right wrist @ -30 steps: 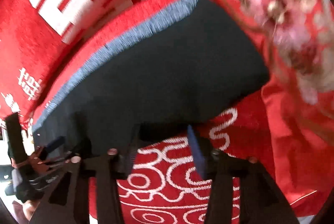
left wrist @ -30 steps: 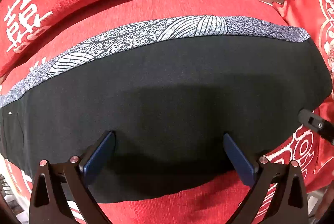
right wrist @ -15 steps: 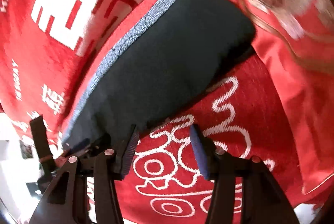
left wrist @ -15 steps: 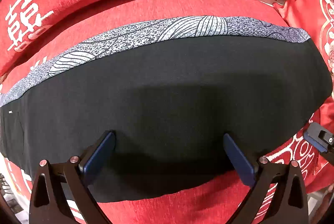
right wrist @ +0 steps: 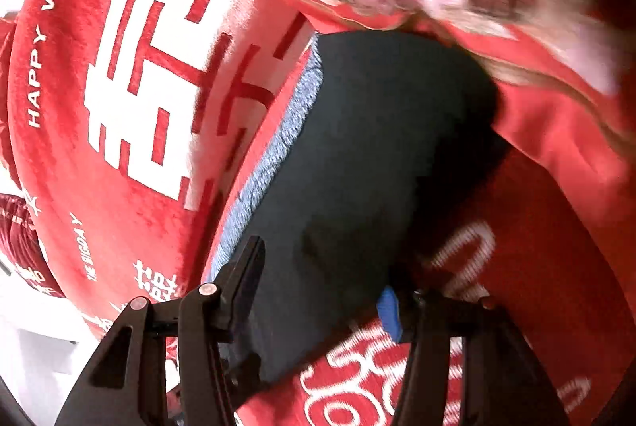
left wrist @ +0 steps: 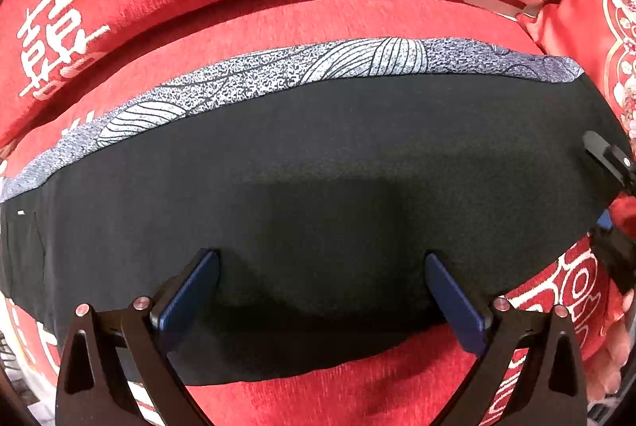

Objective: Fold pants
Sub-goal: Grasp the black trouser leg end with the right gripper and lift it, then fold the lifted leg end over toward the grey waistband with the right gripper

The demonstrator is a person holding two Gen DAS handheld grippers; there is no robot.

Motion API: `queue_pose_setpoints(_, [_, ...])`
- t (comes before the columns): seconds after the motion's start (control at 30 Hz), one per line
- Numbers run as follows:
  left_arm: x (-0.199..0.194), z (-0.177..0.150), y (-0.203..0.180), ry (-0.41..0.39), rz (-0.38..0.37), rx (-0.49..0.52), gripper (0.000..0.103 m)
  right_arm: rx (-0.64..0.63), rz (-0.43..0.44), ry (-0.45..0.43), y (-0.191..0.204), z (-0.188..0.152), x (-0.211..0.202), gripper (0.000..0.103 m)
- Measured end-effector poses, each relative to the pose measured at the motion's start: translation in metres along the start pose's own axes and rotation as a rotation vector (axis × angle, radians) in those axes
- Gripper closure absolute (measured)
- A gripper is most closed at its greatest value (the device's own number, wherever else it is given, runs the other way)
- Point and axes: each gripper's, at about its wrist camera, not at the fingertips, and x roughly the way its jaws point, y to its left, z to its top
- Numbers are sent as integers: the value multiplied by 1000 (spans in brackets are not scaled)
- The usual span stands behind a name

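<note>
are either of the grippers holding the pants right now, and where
Neither grips the pants. The left gripper and right gripper both have jaws open over the dark fabric.

Pants: black folded fabric pants [left wrist: 318, 179] with grey patterned band, spanning mid-frame
Left gripper [left wrist: 322, 291]: blue-padded jaws wide apart, over pants' lower edge
Surface: red printed cover [left wrist: 318, 16]

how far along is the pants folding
Done: the pants already lie flat on the red sofa as a long black strip, one leg apparently over the other, a grey patterned edge showing. In hand: the left claw is open over the near edge; the right claw is open, straddling one end. Left: grip that end and fold the length across.
</note>
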Motion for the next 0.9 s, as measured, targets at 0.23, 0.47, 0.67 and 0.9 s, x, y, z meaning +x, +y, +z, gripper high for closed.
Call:
queue_pose_setpoints(0.23, [-30, 14, -14, -127, -2, 27, 14, -120, -46, 35, 29, 7, -9, 88])
queue_pose_setpoints(0.47, [2, 10, -18, -139, -62, 27, 6, -299, -65, 5, 78, -5, -16, 91])
queue_pose_setpoints(0.67, [-13, 7, 8, -127, -191, 27, 7, -466, -127, -21, 131, -28, -20, 91])
queue_pose_setpoints(0.9, [-71, -19, 108, -189, -227, -78, 7, -747, -213, -27, 215, -93, -16, 91])
